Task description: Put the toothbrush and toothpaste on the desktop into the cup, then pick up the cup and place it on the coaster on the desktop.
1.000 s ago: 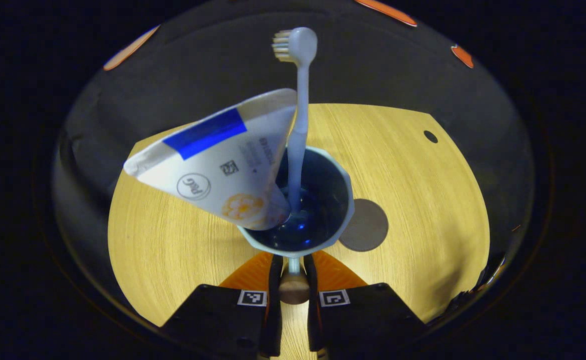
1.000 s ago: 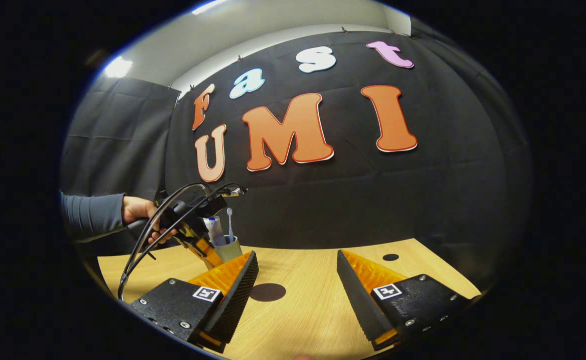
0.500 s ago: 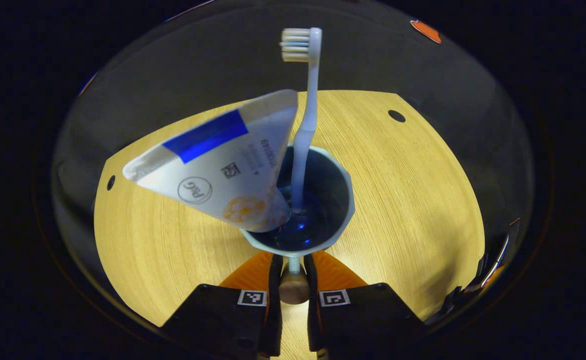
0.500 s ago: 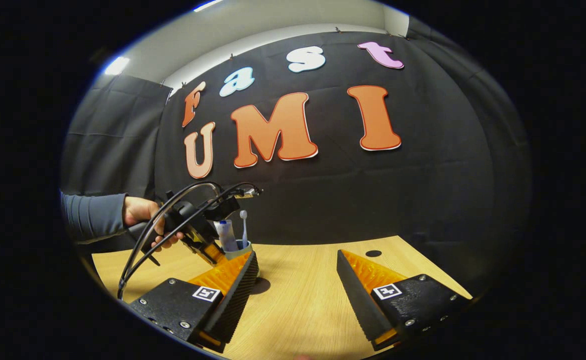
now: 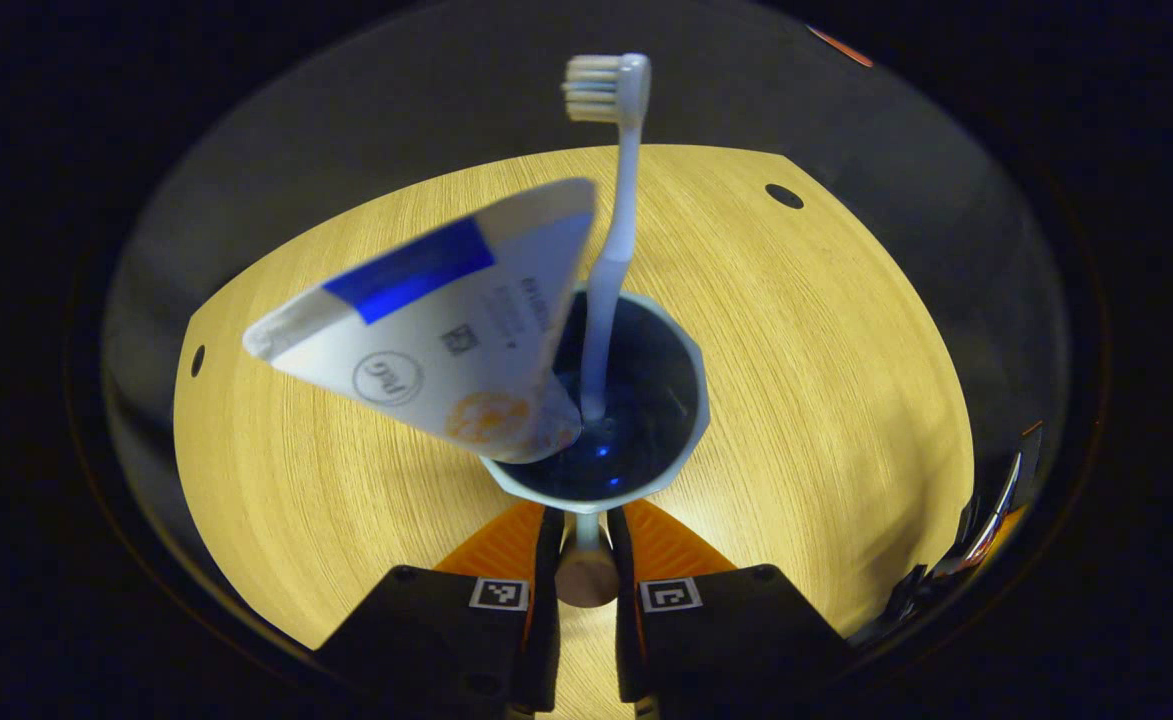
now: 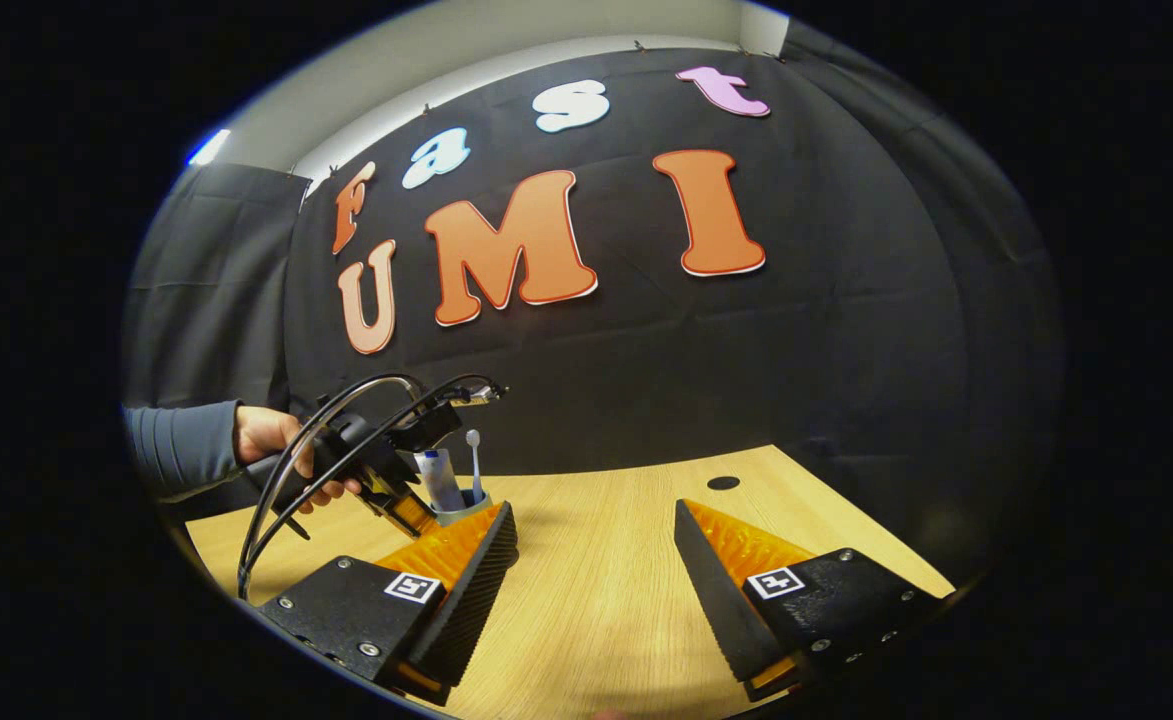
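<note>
Tongs on the left side (image 5: 581,560) are squeezed tight on the thin handle of the cup (image 5: 691,400), with one finger on each side of it. Looking down from the left gripper view, the cup sits just past the fingertips, above the wooden counter (image 5: 826,330). I cannot tell if the cup touches the counter or hangs over it. Inside the cup stands the toothbrush (image 5: 614,230), straight up, with its bristles at the top. Beside it leans the toothpaste (image 5: 426,320), tipped over to the left, with its wide flat end sticking up and out past the rim. In the right gripper view, a hand (image 6: 271,450) with a grey sleeve (image 6: 181,455) holds those left tongs over at the left side, and the cup with both things in it is there too. Much nearer, the right tongs (image 6: 596,570) are wide apart and hold nothing, and bare counter shows between the two fingers.
</note>
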Motion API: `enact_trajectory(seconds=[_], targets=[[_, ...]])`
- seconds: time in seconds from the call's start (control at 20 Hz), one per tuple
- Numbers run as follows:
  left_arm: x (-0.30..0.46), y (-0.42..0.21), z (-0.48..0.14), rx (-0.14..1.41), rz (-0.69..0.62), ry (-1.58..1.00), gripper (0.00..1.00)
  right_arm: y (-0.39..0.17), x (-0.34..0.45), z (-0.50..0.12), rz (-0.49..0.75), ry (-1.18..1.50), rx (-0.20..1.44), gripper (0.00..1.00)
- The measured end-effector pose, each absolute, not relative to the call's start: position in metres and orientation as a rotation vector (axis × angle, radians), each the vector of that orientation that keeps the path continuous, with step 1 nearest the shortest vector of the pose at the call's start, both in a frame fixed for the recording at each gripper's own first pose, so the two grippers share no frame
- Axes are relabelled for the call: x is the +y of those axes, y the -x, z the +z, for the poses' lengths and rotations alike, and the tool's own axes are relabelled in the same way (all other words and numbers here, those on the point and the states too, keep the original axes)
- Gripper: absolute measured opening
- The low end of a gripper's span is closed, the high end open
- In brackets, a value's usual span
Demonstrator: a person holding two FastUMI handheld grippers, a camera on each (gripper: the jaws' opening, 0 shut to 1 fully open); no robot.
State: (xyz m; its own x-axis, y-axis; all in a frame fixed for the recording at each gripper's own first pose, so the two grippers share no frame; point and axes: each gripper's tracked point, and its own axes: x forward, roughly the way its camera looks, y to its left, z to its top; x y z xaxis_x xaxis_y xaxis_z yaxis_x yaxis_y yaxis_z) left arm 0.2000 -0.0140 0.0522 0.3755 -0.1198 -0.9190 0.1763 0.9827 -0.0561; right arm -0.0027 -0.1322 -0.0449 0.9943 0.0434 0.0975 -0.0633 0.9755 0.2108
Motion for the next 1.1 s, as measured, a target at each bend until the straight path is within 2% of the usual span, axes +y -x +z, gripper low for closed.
enact_trajectory(seconds=[0.1,0.2,0.35,0.4,0.7,1.1], targets=[[-0.014,-0.204,0.062,1.138,-0.203,-0.070,0.33,0.003,-0.130,-0.044,0.053,-0.228,-0.087,0.96],[-0.020,-0.206,0.077,1.104,-0.262,-0.094,0.58,0.002,-0.128,-0.042,0.053,-0.226,-0.089,0.97],[-0.017,-0.216,0.098,1.015,-0.266,-0.165,0.95,0.002,-0.118,-0.041,0.058,-0.227,-0.063,0.97],[-0.022,-0.207,0.095,0.967,-0.240,-0.201,1.00,0.003,-0.115,-0.040,0.062,-0.230,-0.054,0.98],[-0.006,-0.228,0.128,0.705,-0.138,-0.207,1.00,0.001,-0.092,-0.018,0.060,-0.160,-0.062,0.98],[0.010,-0.243,0.158,0.293,0.112,-0.200,1.00,-0.003,-0.055,0.020,0.048,-0.096,-0.146,0.98]])
